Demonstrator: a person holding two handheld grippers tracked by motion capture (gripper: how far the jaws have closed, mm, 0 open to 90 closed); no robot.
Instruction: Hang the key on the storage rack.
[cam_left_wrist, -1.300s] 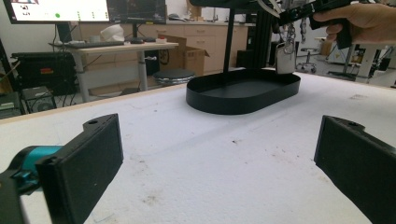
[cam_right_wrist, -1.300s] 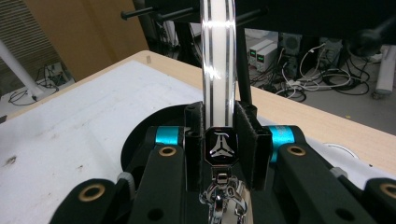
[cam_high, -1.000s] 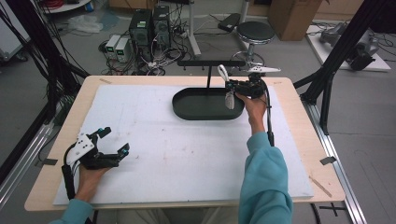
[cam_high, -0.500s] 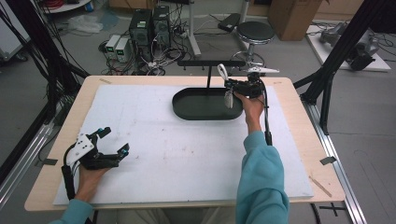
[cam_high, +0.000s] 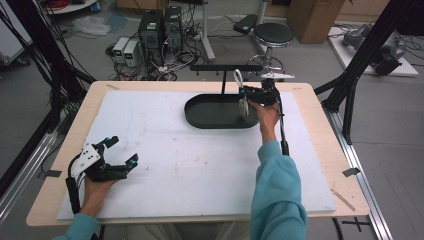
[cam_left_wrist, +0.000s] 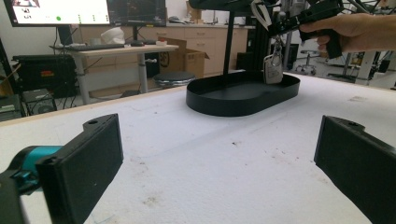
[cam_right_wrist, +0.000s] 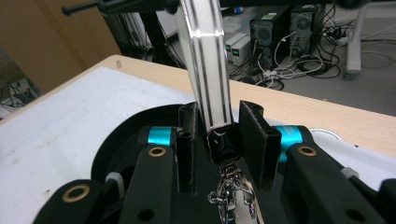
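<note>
While left gripper (cam_high: 121, 151) rests on white mat (cam_high: 200, 170), jaws wide apart, holding nothing, right gripper (cam_right_wrist: 218, 140) over black oval tray (cam_high: 200, 117) is clamped on white strap (cam_right_wrist: 205, 60); key fob (cam_left_wrist: 272, 70) dangles beneath.

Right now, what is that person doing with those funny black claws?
A person holds a gripper in each hand. The right gripper is pinching a white strap with a key fob dangling from it, above the black tray of a small stand. The strap reaches up toward the stand's top bar. The left gripper rests open on the white table mat, holding nothing.
</note>
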